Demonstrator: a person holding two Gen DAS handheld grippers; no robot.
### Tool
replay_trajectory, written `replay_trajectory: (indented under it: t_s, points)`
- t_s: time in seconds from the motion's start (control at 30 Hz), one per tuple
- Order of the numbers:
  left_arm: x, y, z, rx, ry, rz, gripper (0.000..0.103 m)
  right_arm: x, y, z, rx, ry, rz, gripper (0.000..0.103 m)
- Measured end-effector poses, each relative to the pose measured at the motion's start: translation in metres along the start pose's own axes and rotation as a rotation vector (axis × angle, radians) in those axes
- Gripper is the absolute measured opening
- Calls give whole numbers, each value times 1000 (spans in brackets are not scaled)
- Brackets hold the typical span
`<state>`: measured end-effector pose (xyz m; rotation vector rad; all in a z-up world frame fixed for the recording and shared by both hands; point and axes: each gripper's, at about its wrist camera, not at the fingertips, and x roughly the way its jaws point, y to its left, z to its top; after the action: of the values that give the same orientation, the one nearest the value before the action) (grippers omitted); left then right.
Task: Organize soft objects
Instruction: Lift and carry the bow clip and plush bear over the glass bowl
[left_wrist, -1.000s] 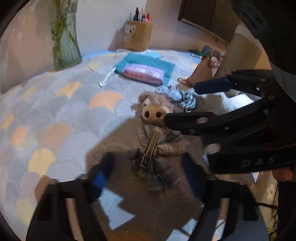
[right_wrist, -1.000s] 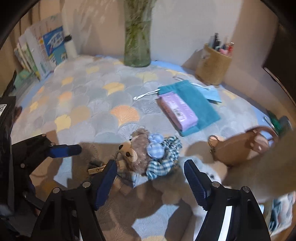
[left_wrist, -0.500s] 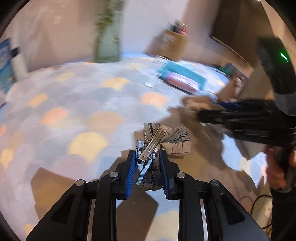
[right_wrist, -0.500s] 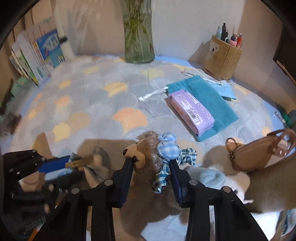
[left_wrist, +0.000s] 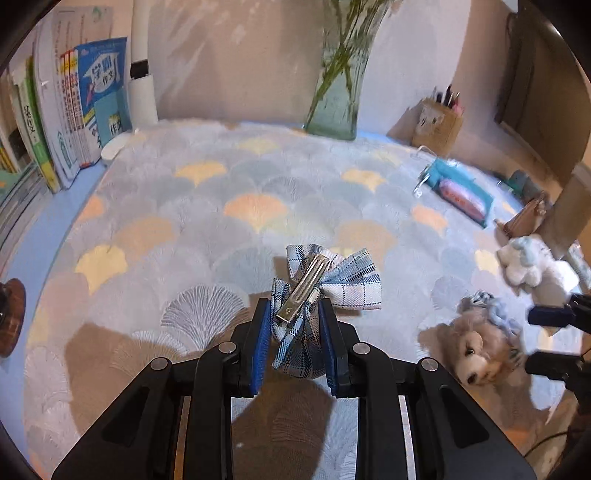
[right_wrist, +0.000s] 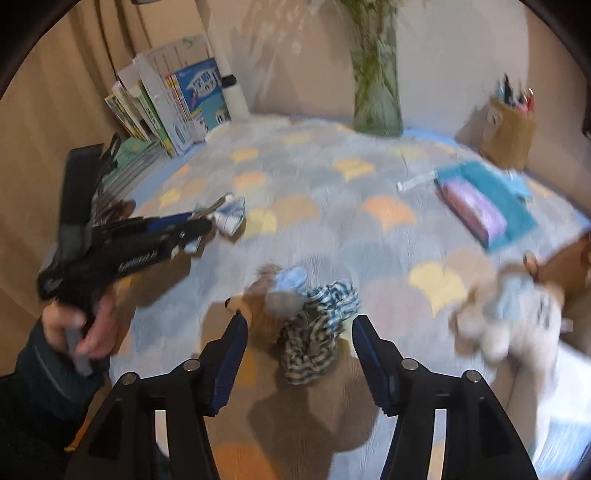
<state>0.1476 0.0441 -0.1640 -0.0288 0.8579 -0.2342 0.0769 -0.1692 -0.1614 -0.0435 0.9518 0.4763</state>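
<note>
Two plush toys (left_wrist: 480, 343) (left_wrist: 532, 264), one plaid bow (left_wrist: 325, 284), one vase (left_wrist: 338, 92), one pen holder (left_wrist: 437, 123), one brown bag (left_wrist: 524, 219), one teal pouch (left_wrist: 461, 184).

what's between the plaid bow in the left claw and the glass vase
Nothing: in the left wrist view only bare patterned tablecloth runs from the plaid bow held by the left claw to the glass vase.

Black left claw (left_wrist: 293, 345) and right claw (right_wrist: 297, 360) with blue pads (left_wrist: 258, 347), silver screws; dark teal sleeve (right_wrist: 40, 373)
</note>
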Motion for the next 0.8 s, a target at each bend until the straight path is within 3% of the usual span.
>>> replay_trajectory:
  t_s: [0.17,0.23,0.47,0.8]
  points:
    - [-5,-10,-3,36,-26,-2,22,9,-6,-13,90,53,45,61]
    - [-6,-10,-3,40,-31,-6,22,25,-1,-13,136,71,96,74]
    - [-7,-4,-2,13,-38,-45,22,53,11,1,214,21,55,76]
    - [-6,-8,-3,30,-35,-34,23,60,6,17,342,-51,19,80]
